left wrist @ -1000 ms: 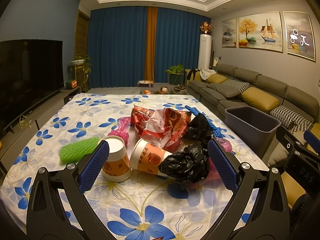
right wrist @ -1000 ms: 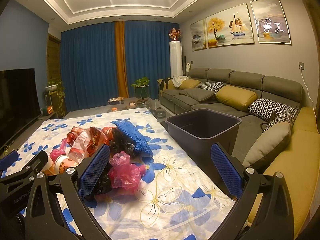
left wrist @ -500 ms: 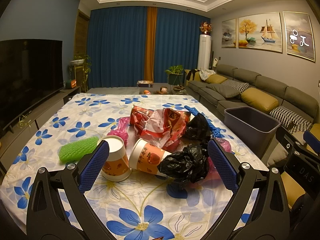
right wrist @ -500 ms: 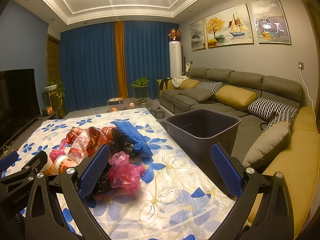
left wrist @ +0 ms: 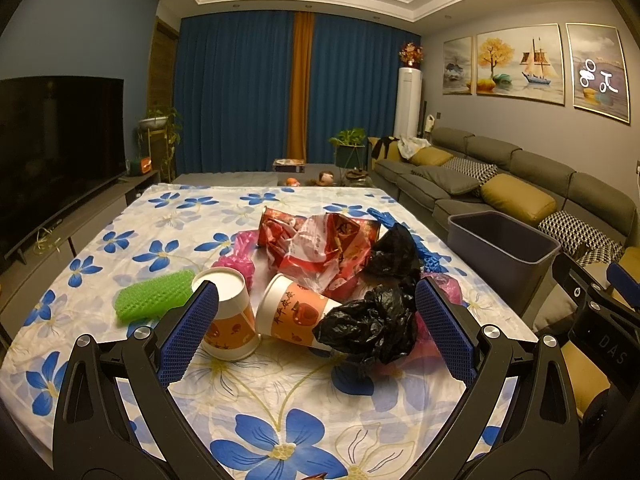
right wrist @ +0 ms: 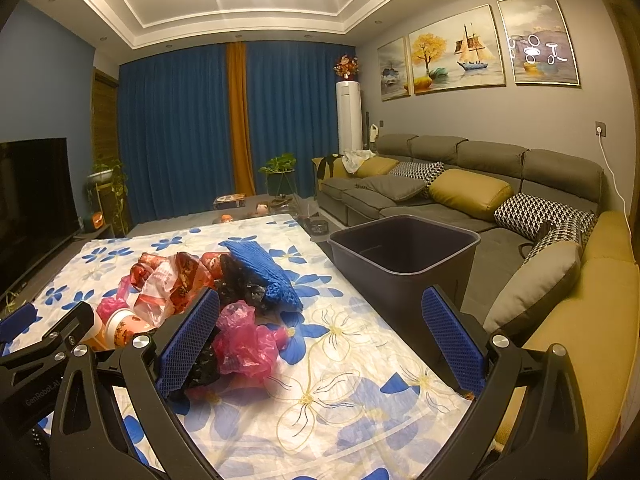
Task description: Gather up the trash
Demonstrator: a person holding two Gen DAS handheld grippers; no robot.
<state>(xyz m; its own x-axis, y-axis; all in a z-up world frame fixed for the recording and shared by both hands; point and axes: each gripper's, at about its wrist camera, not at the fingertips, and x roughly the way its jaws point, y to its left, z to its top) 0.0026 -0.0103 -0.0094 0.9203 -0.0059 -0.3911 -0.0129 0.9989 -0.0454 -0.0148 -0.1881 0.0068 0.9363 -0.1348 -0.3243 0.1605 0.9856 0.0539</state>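
A pile of trash lies on the flowered tablecloth (left wrist: 280,408): two paper cups (left wrist: 230,316), one upright and one (left wrist: 294,308) on its side, black bags (left wrist: 368,326), a red-and-white bag (left wrist: 320,240), pink bags (right wrist: 244,340), blue foam net (right wrist: 264,272) and green foam net (left wrist: 154,296). A dark grey bin (right wrist: 404,256) stands beside the table's right edge; it also shows in the left wrist view (left wrist: 504,248). My left gripper (left wrist: 316,332) is open and empty, just short of the cups and black bag. My right gripper (right wrist: 320,344) is open and empty, right of the pile.
A grey sofa (right wrist: 460,184) with yellow and patterned cushions runs along the right wall behind the bin. A TV (left wrist: 56,136) on a low cabinet stands left of the table. Plants and small items sit beyond the table's far end by blue curtains.
Almost nothing has changed. Both grippers stay open and hold nearly the same place.
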